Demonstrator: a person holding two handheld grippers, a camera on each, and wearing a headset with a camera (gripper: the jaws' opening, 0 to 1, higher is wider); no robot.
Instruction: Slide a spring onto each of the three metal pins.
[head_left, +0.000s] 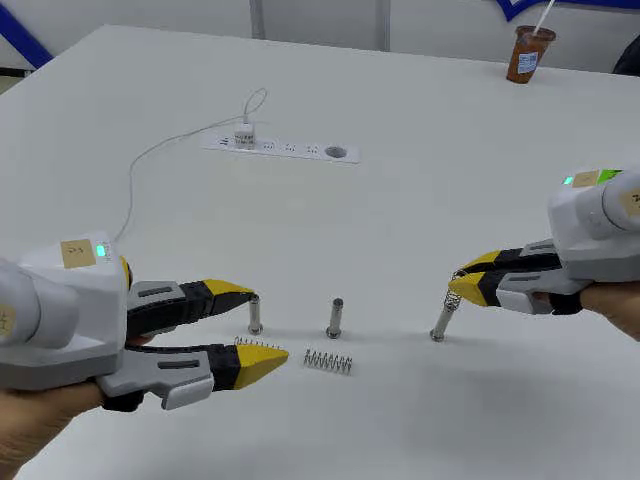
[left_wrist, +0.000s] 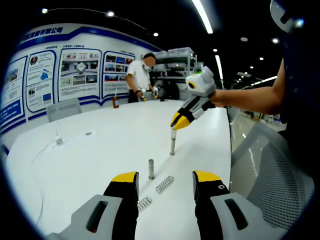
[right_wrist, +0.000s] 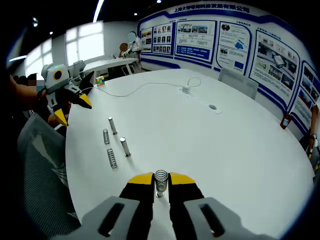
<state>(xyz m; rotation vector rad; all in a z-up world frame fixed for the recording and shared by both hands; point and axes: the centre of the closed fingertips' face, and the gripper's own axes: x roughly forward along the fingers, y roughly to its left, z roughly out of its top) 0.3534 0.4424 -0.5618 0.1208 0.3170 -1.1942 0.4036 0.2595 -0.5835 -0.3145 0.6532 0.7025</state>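
My right gripper (head_left: 460, 283) pinches spring (right_wrist: 161, 179) atop tilted pin (head_left: 441, 322), right of middle pin (head_left: 335, 318); left gripper (head_left: 270, 321) gapes; two loose springs (head_left: 328, 361) unfitted.

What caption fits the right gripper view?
The right hand-held gripper pinches a spring over one pin; two bare pins and two loose springs wait on the table.

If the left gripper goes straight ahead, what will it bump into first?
Probably the bare pin standing just ahead, between its open jaws. A loose spring lies nearer but flat, so the left gripper may pass over it. Depth is hard to judge here.
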